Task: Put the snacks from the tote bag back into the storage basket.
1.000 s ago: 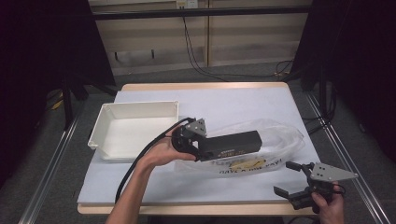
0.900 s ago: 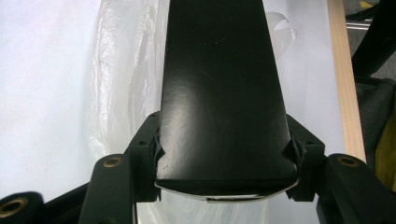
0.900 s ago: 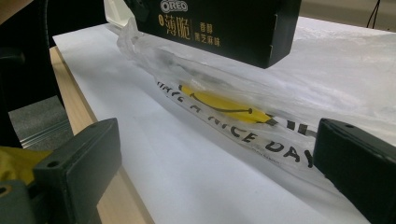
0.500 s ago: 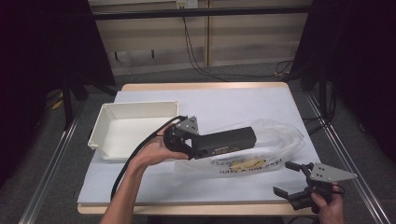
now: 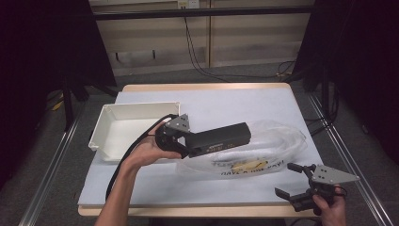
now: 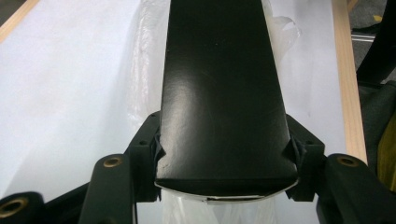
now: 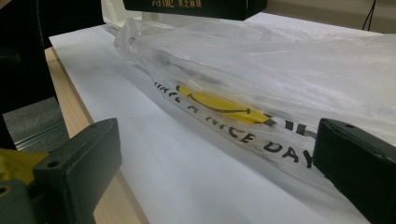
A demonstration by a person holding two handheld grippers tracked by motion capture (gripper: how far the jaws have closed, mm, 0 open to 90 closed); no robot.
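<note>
Claw on the left pinches a long black box by its end, lifting it above the clear plastic bag, while the right claw waits spread by the table edge.

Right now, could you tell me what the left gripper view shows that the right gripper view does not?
Left gripper view: the left gripper clamps the near end of the long black box between its jaws. Right gripper view: the right gripper stands open with nothing between its jaws, facing the yellow smiley print. Both: the clear plastic bag on the white table cover, and the box.
</note>
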